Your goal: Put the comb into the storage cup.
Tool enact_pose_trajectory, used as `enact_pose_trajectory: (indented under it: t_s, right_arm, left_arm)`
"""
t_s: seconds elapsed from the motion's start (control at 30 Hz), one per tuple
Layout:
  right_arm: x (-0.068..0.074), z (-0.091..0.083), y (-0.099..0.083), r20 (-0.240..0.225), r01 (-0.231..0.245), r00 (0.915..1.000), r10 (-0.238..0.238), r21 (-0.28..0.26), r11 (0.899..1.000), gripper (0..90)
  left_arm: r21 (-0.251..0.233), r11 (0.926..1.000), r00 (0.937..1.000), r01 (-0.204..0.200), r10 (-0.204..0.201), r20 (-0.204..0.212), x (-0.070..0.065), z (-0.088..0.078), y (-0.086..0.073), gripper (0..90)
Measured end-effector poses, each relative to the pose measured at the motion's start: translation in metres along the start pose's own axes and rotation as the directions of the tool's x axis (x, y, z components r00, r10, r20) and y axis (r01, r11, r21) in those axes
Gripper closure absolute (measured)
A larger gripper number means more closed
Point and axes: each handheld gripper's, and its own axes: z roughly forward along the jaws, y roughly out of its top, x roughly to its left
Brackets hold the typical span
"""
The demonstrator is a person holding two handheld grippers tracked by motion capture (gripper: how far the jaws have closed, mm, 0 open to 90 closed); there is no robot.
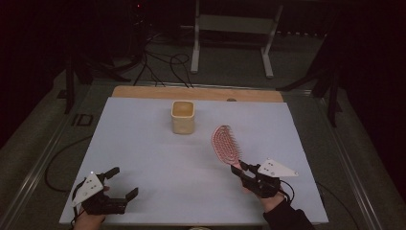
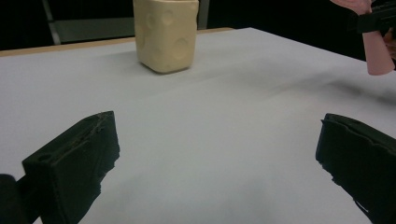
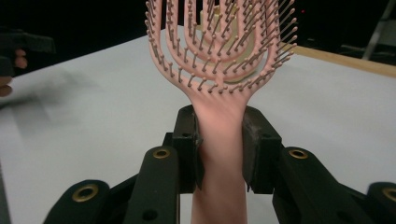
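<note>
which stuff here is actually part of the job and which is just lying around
In the job:
right gripper, shut on the pink hairbrush
cream holder cup, probably where the brush goes

Lying about:
left gripper, open over the white table
cables on the floor

One pink hairbrush (image 1: 225, 144) right of the cup; one cream cup (image 1: 183, 117); two grippers, left (image 1: 119, 182) and right (image 1: 243, 168), nearer than it.

The hairbrush (image 3: 219, 42) runs off the right gripper view's top edge; its handle's lower end is blurred, and it hides most of the cup (image 3: 208, 14).
</note>
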Motion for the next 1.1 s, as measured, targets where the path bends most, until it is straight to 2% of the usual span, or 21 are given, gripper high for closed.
enact_pose_trajectory:
  t_s: [0.17,0.3,0.43,0.57,0.7,1.0,1.1]
  right_arm:
    - [-0.002,0.002,-0.002,0.008,0.0,1.0,0.0,-0.012,1.0,70.1]
    - [-0.002,0.003,-0.003,0.021,0.006,0.9998,-0.006,-0.008,1.0,70.1]
    - [-0.002,0.002,-0.002,0.029,0.007,0.9996,-0.007,-0.017,1.0,70.1]
    - [-0.001,0.002,-0.001,0.04,0.008,0.9992,-0.007,-0.018,1.0,70.1]
    - [-0.002,0.001,0.0,0.036,0.009,0.9993,-0.008,-0.022,1.0,70.1]
    - [-0.002,0.0,0.001,0.039,0.001,0.9993,0.0,-0.028,1.0,70.1]
    - [-0.002,0.0,0.001,0.034,0.001,0.9994,0.0,-0.03,1.0,70.1]
  left_arm:
    - [0.003,1.0,0.9999,0.005,-0.005,0.01,-0.002,0.002,0.001,0.4]
    - [-0.004,0.9996,0.9995,0.027,-0.027,0.019,-0.007,0.004,0.005,0.4]
    - [0.001,0.9999,0.9995,0.013,-0.013,0.028,-0.012,0.007,0.01,0.4]
    - [0.033,0.9994,0.9986,0.003,-0.005,0.053,-0.019,0.015,0.021,0.3]
    - [0.056,0.9983,0.9981,-0.011,0.008,0.06,-0.023,0.019,0.032,0.3]
    - [0.093,0.9957,0.9961,0.001,-0.009,0.088,-0.022,0.027,0.056,0.3]
    - [0.104,0.9945,0.9949,-0.007,-0.003,0.101,-0.023,0.03,0.066,0.4]
